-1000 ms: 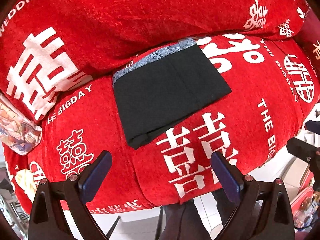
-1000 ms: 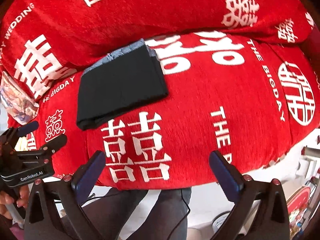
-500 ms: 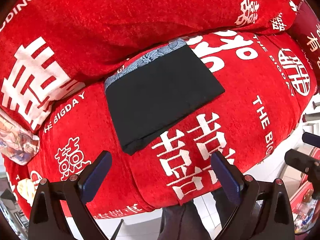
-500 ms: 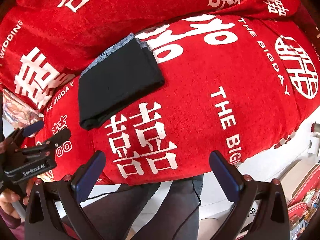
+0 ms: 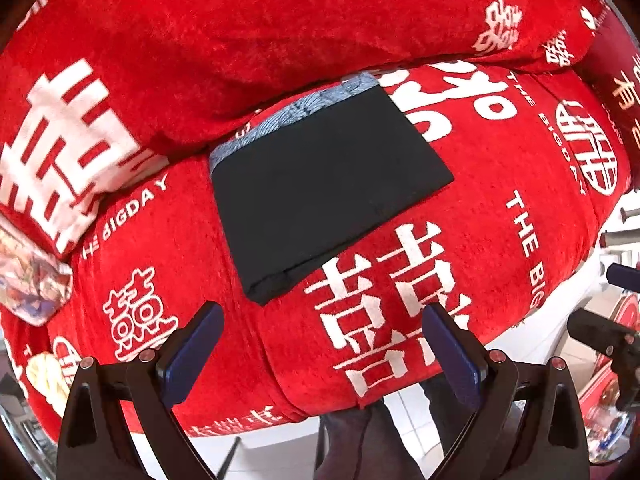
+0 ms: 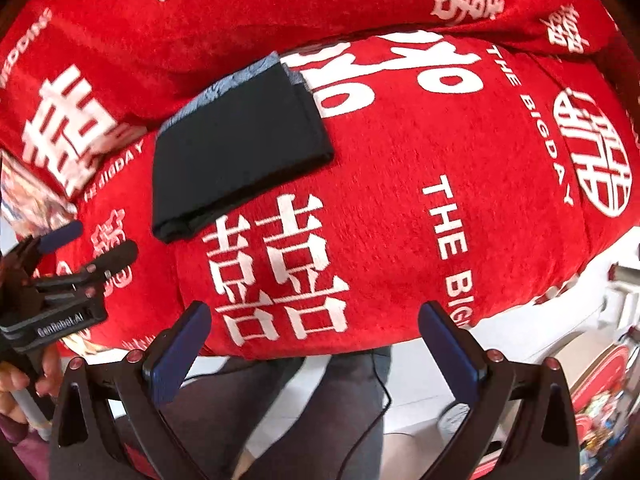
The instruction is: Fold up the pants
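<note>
Your black folded pants [image 5: 324, 188] lie finished on the red printed sofa cover [image 5: 500, 208]; with both grippers' jaws open and empty, just withdraw.

On the red sofa cover [image 5: 500, 208] I read "THE BIGDAY" printed in white at four o'clock and again at nine o'clock, among large white double-happiness characters. My left gripper [image 6: 94, 248], at nine o'clock in the right wrist view, carries a "GenRobot.AI" label.

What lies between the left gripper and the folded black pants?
Only bare red printed sofa cover between the open left gripper and folded black pants, per the left wrist view.
</note>
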A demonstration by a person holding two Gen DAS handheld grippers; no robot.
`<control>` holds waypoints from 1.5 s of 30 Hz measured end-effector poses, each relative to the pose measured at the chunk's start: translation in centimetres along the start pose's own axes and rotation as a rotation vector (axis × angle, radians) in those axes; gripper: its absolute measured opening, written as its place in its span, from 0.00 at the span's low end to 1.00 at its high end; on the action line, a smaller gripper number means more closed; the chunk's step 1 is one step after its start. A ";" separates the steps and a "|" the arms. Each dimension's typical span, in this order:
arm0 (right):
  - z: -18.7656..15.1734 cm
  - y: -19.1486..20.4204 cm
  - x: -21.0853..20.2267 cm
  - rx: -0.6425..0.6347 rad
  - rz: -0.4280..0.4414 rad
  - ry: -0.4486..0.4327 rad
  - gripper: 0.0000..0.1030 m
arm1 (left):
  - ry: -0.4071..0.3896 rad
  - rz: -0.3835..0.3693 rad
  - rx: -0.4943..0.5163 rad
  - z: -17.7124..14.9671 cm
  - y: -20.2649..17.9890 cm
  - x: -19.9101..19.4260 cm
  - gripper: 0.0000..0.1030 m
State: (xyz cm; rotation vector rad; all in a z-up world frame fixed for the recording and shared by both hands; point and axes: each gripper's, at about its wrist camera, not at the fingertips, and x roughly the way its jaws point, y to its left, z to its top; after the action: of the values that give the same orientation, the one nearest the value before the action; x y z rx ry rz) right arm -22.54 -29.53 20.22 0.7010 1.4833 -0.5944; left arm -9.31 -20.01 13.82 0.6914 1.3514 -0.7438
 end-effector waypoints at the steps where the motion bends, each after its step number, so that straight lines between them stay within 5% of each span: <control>1: 0.0 0.2 0.0 -0.012 -0.008 0.004 1.00 | -0.001 0.001 -0.010 -0.1 0.2 0.0 0.97; 34: -0.4 2.7 0.5 -0.059 -0.078 0.036 1.00 | 0.010 -0.020 -0.136 -2.9 5.1 1.2 0.97; 45: -0.4 3.3 1.3 -0.030 0.000 0.014 1.00 | -0.009 0.005 -0.147 -3.4 5.7 0.8 0.97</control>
State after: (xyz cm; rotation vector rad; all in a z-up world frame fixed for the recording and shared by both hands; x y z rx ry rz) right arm -20.38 -26.90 19.14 0.6830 1.5027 -0.5675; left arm -6.73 -13.97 12.73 0.5732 1.3805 -0.6358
